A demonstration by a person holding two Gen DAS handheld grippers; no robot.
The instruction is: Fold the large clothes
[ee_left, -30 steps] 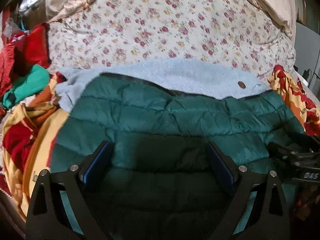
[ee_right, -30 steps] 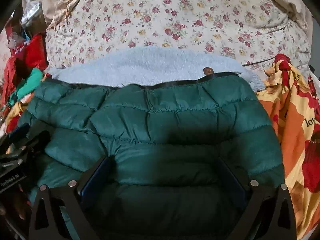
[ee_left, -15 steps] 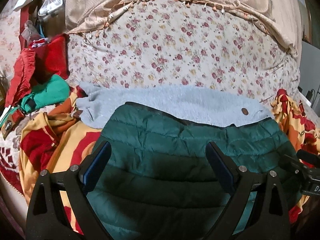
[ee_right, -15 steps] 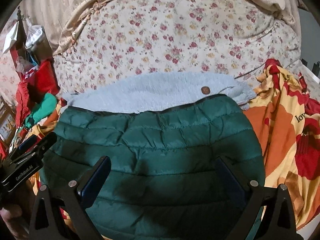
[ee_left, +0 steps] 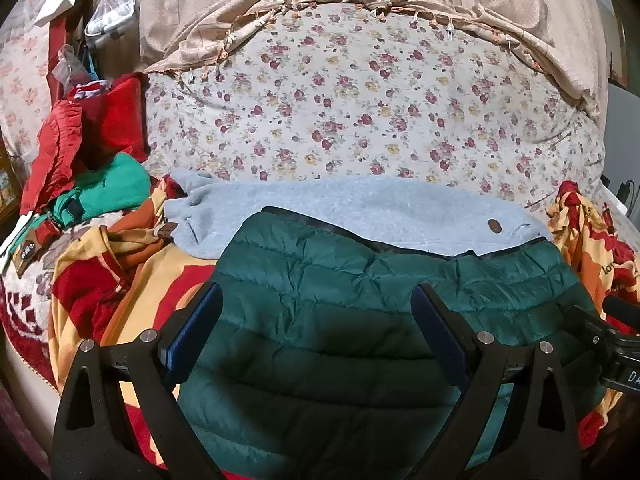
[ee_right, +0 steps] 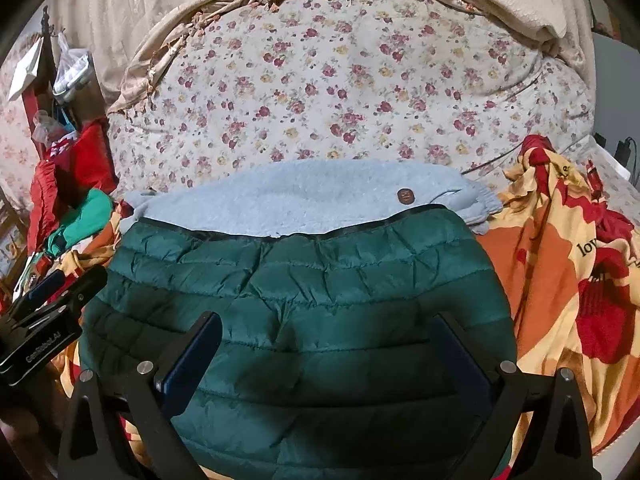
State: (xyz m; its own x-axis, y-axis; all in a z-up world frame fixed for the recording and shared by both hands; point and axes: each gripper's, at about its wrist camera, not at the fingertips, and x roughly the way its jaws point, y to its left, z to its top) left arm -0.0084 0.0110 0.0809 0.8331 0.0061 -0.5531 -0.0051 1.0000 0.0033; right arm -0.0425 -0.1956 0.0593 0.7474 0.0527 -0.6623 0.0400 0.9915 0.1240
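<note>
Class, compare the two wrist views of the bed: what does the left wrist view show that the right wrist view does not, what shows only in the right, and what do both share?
Only the left wrist view shows the right gripper entering from its right edge, and the red-and-white patterned blanket at far left. Only the right wrist view shows the left gripper at its left edge, and the word "lov" on the orange floral blanket. Both share the green puffer jacket lying over the light blue fleece, the floral sheet, the red clothes pile, and open jaws holding nothing.
</note>
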